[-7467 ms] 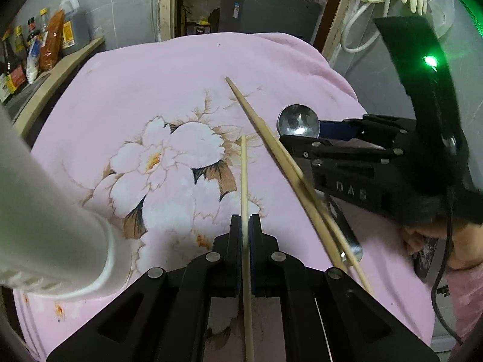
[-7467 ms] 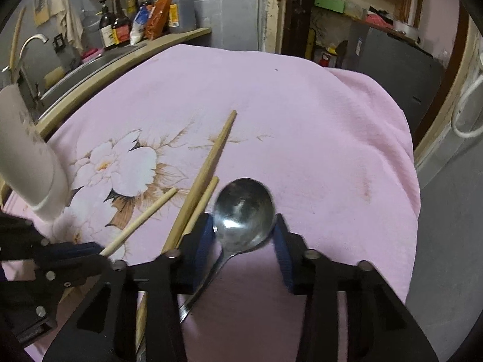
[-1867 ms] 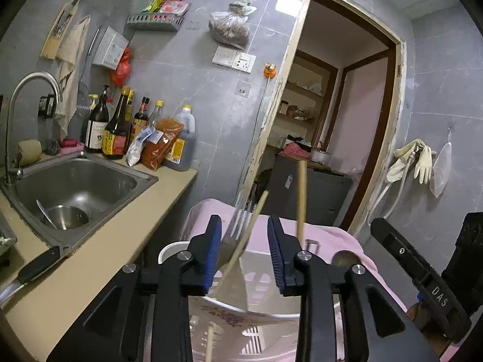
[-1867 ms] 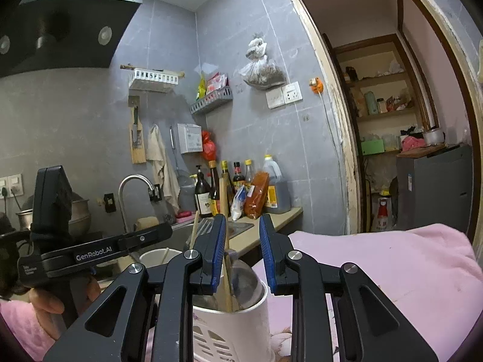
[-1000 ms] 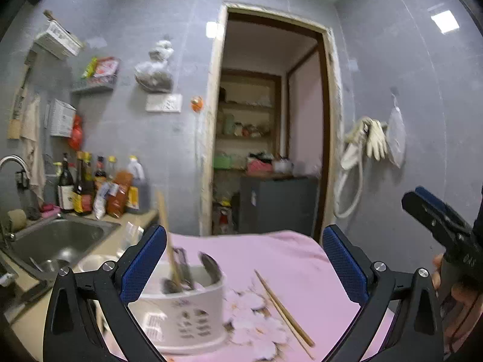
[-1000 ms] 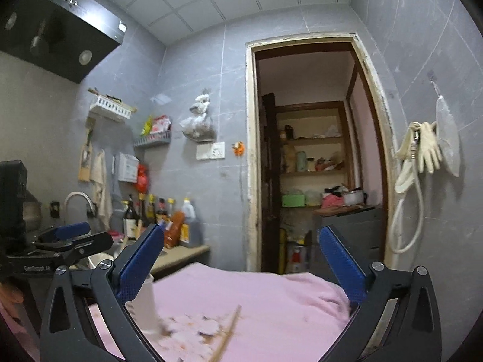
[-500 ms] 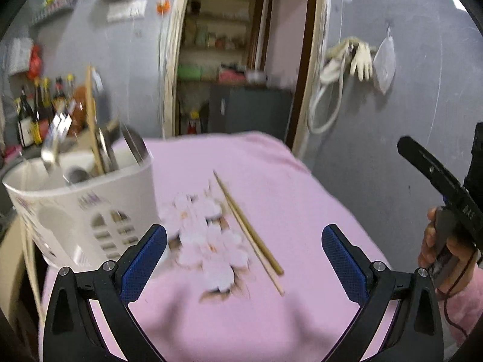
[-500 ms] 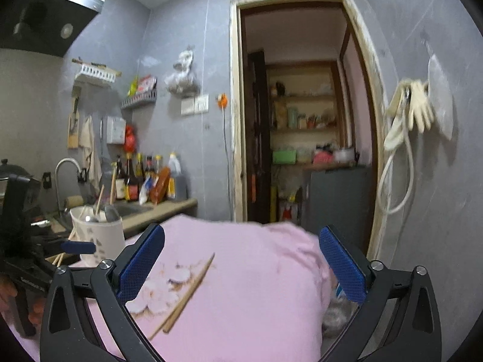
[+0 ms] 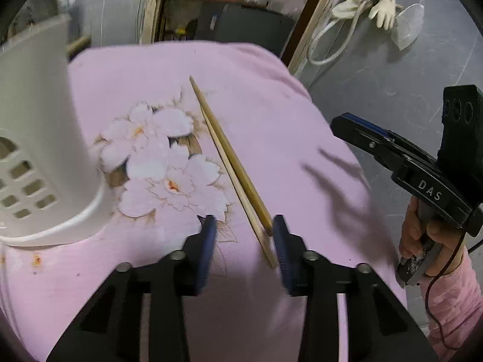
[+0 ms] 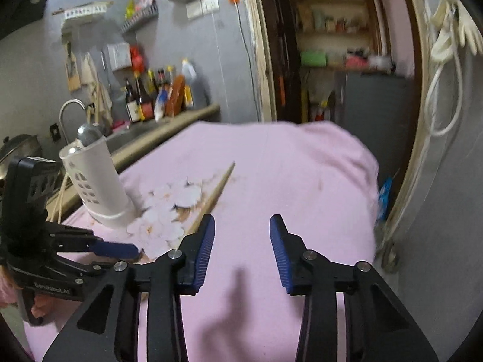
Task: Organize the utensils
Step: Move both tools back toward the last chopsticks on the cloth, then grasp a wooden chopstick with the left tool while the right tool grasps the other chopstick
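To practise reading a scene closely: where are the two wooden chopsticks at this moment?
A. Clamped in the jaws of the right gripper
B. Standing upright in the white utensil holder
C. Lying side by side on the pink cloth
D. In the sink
C: the chopsticks lie flat, side by side on the pink cloth, beside the white utensil holder; their near ends lie between the left gripper's open jaws.
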Demonstrator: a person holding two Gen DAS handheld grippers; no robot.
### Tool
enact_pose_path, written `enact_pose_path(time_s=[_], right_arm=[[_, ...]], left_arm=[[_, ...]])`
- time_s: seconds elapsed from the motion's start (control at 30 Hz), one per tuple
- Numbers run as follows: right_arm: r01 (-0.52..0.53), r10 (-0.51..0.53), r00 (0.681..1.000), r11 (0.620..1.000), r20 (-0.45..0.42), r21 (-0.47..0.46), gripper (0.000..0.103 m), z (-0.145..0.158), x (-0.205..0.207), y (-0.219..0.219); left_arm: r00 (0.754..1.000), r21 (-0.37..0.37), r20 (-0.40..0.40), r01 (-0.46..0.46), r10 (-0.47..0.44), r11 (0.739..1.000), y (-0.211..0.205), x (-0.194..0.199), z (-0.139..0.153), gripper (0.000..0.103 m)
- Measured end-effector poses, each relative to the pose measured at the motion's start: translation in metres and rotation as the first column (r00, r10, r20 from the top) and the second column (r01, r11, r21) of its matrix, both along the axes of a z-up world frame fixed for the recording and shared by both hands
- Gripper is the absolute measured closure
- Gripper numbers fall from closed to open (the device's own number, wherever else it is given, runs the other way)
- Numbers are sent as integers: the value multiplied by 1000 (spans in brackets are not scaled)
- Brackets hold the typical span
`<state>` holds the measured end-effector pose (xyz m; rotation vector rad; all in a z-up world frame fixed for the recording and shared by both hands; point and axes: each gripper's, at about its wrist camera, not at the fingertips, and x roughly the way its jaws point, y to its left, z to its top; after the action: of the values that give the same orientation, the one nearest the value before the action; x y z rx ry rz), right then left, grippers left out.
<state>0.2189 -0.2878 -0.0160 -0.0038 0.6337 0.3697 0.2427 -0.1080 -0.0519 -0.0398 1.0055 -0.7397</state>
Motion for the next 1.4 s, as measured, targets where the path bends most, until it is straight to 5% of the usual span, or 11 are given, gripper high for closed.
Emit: enact_pose_path(time_s=[0.17,0.63,0.8,1.03,1.4], right_arm=[[0,3,998,999,-62,39,70,-8,11,-4],[15,-9,995,998,-101,61,70,-10,21,-4],[26,-19,989,998,-146,52,70,-14,33,-3],[-9,29,973,996,-230,87,70,-25,64,13],[-63,59,940,998,-337,0,71,-44,105,60]], left_arm=[[1000,28,-22,-19,19,999,-4,13,-6,86],[999,69,6,-44,44,997,-30,34,-11,88],[997,64,2,-83,83,995,-29,39,-11,98],[987,57,6,-163,163,985,7,25,-10,100],[976,39,16,-216,216,976,49,-18,-1,100]])
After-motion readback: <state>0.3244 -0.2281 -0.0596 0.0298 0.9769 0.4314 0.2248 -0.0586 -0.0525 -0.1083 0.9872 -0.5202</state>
